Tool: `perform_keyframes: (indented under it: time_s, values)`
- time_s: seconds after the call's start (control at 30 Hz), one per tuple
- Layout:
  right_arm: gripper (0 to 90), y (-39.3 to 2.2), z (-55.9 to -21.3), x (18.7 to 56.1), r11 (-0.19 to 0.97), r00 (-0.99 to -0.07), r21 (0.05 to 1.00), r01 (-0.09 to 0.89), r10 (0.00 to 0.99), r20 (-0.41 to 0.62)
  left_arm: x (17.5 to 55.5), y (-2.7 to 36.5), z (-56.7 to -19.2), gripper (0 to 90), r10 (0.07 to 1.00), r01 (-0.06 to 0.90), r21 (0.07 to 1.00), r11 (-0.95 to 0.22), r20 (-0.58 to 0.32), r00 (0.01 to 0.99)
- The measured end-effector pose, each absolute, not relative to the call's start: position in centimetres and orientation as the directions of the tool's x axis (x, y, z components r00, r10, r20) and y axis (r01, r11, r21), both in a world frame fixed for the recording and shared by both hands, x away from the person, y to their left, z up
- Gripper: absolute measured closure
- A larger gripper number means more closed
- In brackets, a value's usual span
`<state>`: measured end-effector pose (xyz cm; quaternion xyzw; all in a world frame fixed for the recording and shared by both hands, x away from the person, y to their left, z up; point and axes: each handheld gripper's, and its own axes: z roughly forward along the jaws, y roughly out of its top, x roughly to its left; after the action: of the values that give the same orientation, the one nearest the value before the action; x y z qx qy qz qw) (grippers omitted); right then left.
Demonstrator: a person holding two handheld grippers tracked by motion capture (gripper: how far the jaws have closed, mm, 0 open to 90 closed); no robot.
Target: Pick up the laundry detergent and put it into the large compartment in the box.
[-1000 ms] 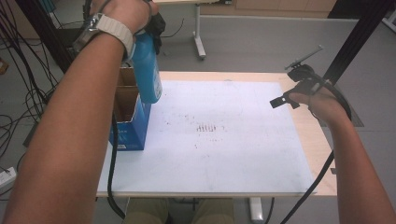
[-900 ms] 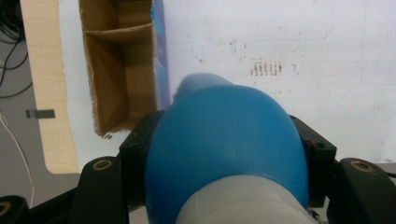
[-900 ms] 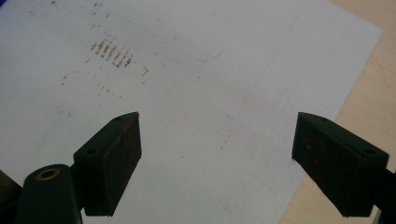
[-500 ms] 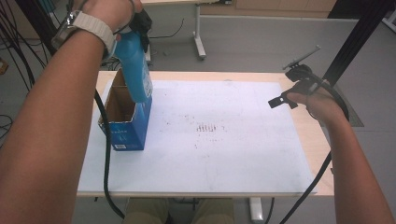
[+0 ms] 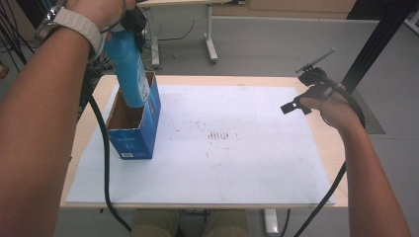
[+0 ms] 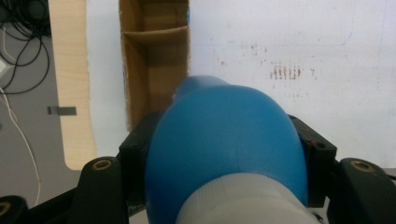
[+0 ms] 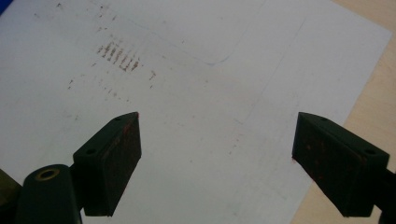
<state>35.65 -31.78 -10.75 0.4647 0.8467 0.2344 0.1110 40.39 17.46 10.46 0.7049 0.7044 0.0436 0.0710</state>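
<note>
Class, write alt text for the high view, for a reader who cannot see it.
The left hand-held gripper holds a blue bottle upright, its base inside an open blue carton on a white-covered table. The right hand-held gripper hovers open at the table's right edge.

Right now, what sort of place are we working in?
Likely a lab or workshop test station, not a home. A wooden table covered with a stained white sheet stands on a grey floor, with loose cables beside it and another table's metal leg behind.
</note>
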Motion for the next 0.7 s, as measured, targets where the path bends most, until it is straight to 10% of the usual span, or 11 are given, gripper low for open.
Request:
perform_keyframes:
  time_s: [0.7]
  values:
    - [15.5,-30.8,-10.4,35.7,0.454,-0.526,0.481,0.750,0.851,0.018,42.3,21.3,8.1,38.0,0.999,0.989,0.147,0.013,-0.048,-0.006]
